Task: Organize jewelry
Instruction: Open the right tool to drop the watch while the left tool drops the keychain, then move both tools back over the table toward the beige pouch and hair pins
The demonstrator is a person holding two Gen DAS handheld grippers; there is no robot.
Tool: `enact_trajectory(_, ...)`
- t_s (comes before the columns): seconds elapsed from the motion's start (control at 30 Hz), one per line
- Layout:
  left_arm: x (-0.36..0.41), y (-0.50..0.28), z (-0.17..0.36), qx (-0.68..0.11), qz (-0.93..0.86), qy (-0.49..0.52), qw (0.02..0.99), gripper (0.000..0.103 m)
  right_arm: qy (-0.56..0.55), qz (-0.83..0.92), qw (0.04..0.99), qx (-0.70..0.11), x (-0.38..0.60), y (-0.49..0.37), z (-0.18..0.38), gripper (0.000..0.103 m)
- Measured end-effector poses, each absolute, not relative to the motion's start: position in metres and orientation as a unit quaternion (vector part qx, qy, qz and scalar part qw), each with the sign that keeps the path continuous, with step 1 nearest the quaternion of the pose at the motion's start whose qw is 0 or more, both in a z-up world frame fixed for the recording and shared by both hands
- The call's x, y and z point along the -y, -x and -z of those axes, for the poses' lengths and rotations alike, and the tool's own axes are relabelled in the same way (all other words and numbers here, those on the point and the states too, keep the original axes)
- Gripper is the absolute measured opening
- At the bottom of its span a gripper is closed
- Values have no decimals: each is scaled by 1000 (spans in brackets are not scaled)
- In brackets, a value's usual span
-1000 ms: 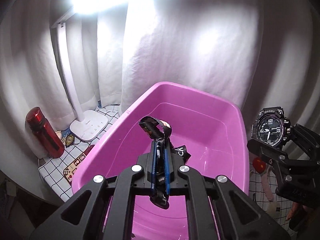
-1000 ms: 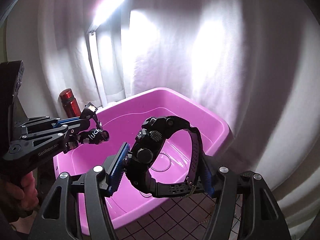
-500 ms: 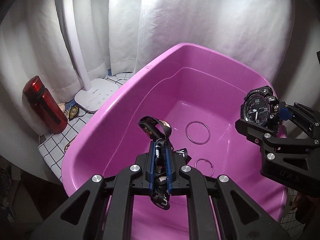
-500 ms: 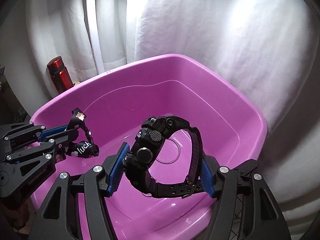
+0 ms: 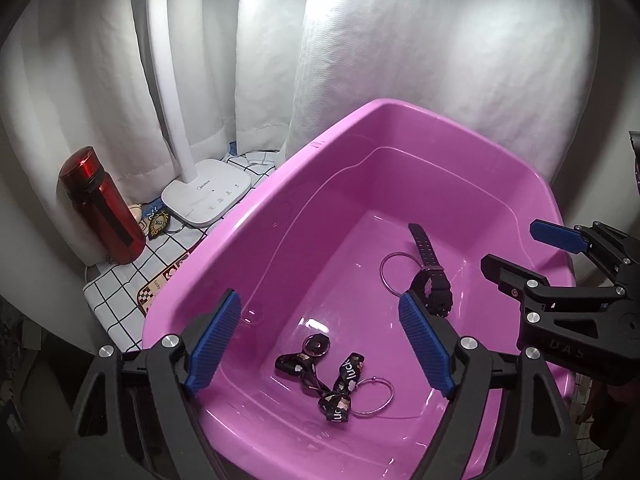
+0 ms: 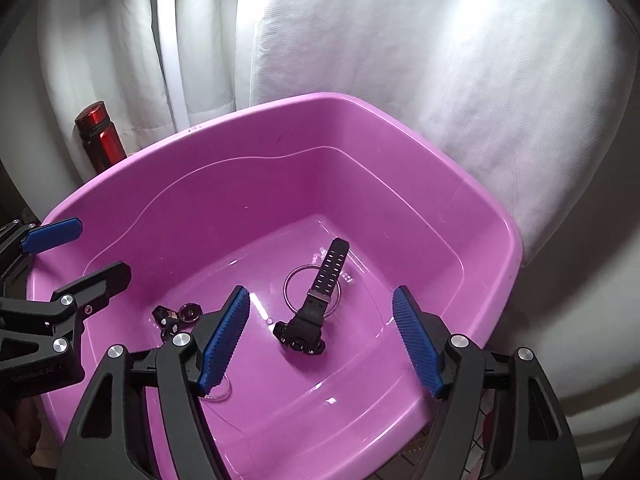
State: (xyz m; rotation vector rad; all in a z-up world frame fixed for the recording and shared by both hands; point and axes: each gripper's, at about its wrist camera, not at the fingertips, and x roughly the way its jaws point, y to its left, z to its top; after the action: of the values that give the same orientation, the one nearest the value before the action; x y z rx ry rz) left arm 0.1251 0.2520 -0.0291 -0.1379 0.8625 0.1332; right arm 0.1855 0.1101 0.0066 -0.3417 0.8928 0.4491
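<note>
White curtain behind pink tub (image 5: 400, 128), "luck" strap (image 5: 344, 380) inside; both claws (image 5: 320, 340) (image 6: 320, 340) released, "Midea" lamp (image 5: 208, 196) beside.

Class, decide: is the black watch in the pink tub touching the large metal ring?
Touching. In the right wrist view the black watch has its strap lying straight across the large metal ring on the pink tub floor.

We see both views lit from the upper left of the frame, where the white desk lamp arm (image 5: 168, 92) rises and the pleated white curtain (image 5: 420, 40) burns out to glare. Corners fall into dark fisheye vignette, and straight edges bow near the borders. The glossy pink plastic tub (image 5: 532, 184) carries small white highlights on its floor. Focus is sharp at centre, softer toward the rims.
</note>
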Motion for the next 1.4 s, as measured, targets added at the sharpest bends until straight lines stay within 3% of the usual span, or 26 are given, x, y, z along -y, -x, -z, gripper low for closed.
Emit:
enact_trajectory(0.13,-252,-124,26,-417,-70,68,903,92,157,-213,866,-423,-105,-180,-9,71)
enact_trajectory(0.77,-224,-101,-5,-382,-40,67,921,94,76,-198,895,-393,-53,-128,-32,71)
enact_trajectory(1.4,-102,-69,-21,-375,104,28,921,94,-36,-44,918,-393,120,-23,-19,71)
